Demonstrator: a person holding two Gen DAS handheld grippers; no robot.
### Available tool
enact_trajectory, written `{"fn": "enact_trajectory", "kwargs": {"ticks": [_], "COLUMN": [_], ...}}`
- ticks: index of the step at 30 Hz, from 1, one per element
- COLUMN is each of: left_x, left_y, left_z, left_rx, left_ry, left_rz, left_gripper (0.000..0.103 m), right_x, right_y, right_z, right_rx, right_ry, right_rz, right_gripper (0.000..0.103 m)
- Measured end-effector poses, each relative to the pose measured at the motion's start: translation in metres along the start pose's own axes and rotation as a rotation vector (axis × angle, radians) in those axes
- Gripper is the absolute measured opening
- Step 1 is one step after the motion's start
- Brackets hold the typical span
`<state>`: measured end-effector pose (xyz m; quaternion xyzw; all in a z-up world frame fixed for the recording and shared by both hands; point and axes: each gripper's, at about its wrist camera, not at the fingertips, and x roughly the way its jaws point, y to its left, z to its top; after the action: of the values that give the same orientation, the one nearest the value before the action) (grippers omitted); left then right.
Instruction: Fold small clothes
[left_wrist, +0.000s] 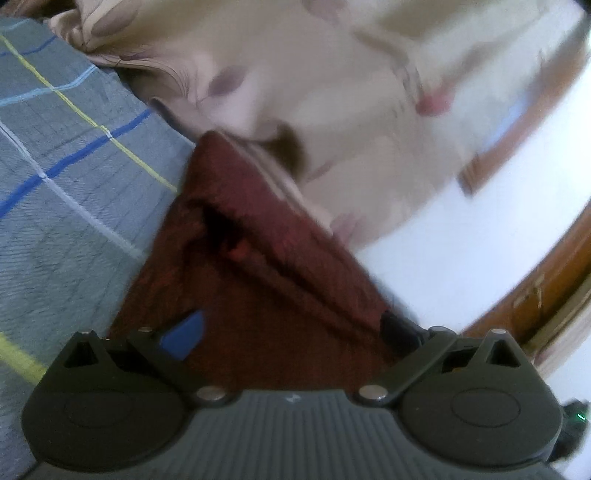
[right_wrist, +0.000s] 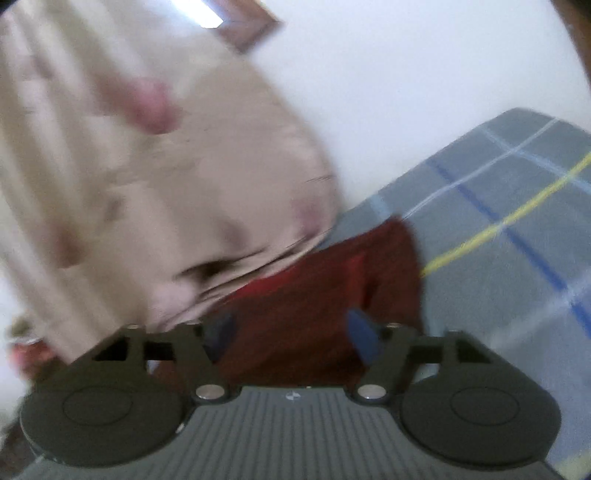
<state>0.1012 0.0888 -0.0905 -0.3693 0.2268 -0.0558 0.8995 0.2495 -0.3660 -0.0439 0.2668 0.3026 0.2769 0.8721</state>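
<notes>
The dark red garment (left_wrist: 258, 258) lay on the checked bed cover (left_wrist: 55, 166), against the floral pillow (left_wrist: 295, 74). Both left gripper (left_wrist: 291, 332) and right gripper (right_wrist: 291, 328) apparently stood open around it, gripping nothing.

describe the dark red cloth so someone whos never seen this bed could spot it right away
Start from the grey bed cover crossed by blue, white and yellow lines. Where it meets the big beige flowered bedding lies the dark red garment, rumpled into folds. It is the only deep red, unpatterned fabric there.
</notes>
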Motion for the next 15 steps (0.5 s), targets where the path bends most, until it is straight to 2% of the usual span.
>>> {"fn": "enact_trajectory", "kwargs": {"ticks": [1,3,5,8,12,15], "left_x": [-0.011,-0.035,-0.06,-0.1,-0.145,-0.168], "left_y": [0.0,0.003,0.009,0.016,0.021,0.034], "left_z": [-0.004,-0.013,-0.022,-0.037,-0.055,-0.069], "left_rx": [0.017,0.028,0.025,0.061,0.148,0.104], "left_ry": [0.0,0.001,0.009,0.023,0.054,0.103], "left_rz": [0.005,0.003,-0.005,0.027,0.062,0.067], "left_gripper": [0.103,0.103,0.103,0.103,0.103,0.103], "right_x": [-0.021,-0.067,-0.105,-0.151,-0.184,-0.191], "right_y": [0.007,0.019,0.023,0.021,0.016,0.017], "right_z": [-0.011,-0.037,-0.064,-0.1,-0.13,-0.146], "right_rx": [-0.019,-0.079,-0.106,-0.085,-0.021,-0.015], "right_ry": [0.01,0.038,0.082,0.122,0.158,0.189], "right_rz": [0.028,0.05,0.048,0.032,-0.005,-0.018], "right_gripper": [0.074,0.083,0.085,0.085,0.085,0.085]}}
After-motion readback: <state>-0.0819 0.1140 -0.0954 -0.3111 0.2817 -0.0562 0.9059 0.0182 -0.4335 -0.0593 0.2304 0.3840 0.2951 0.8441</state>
